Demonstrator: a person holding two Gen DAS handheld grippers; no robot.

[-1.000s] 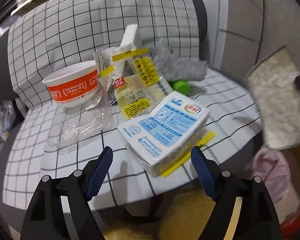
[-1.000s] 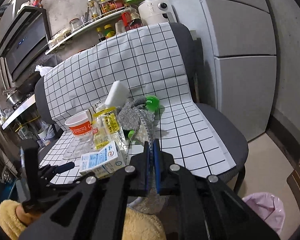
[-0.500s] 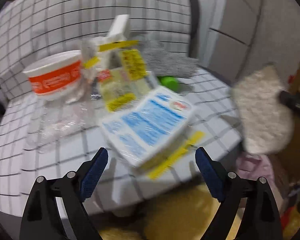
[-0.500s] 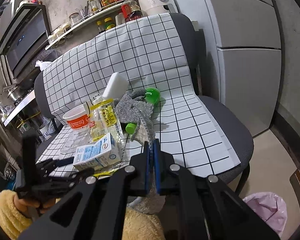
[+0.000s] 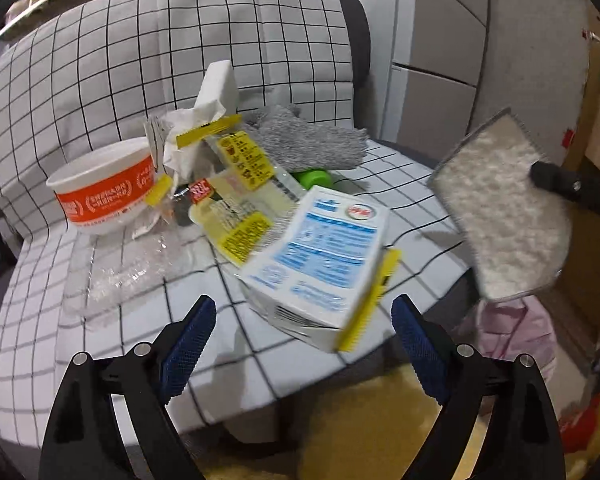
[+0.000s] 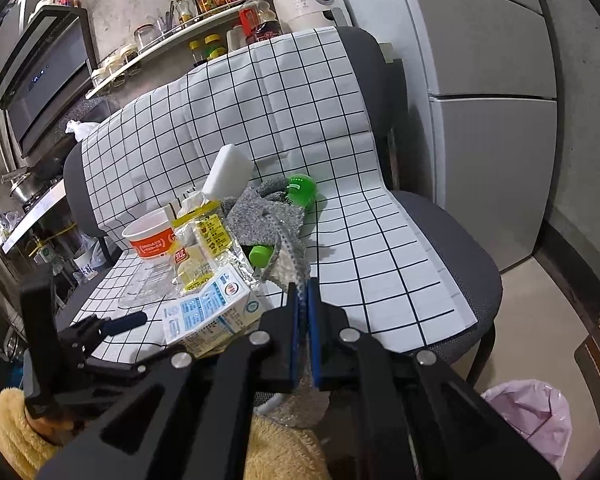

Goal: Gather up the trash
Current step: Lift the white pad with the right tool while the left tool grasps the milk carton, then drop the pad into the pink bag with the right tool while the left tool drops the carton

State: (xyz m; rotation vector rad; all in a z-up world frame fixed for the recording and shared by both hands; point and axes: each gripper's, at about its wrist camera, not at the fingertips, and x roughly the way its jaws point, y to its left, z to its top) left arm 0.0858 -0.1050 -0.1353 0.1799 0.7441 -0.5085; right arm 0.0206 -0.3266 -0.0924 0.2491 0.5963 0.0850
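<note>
A pile of trash lies on a chair seat covered with a white checked cloth (image 5: 100, 92). A white and blue milk carton (image 5: 320, 264) lies nearest, just ahead of my open, empty left gripper (image 5: 302, 336). Behind it are yellow snack wrappers (image 5: 240, 184), an orange and white paper bowl (image 5: 104, 188), a clear plastic tray (image 5: 128, 268) and a green bottle (image 6: 300, 190). My right gripper (image 6: 303, 308) is shut on a grey cloth pad (image 5: 500, 208), held in the air to the right of the seat. The carton (image 6: 210, 312) also shows in the right wrist view.
A white sponge block (image 5: 218, 88) and a grey cloth (image 5: 312, 144) lie at the back of the pile. A pink trash bag (image 6: 528, 416) sits on the floor right of the chair. A grey fridge (image 6: 480, 100) stands behind, and a shelf of bottles (image 6: 204, 4) above.
My left gripper has shifted slightly toward the carton, which now sits between its open jaws' line. My right gripper keeps holding the pad to the right.
</note>
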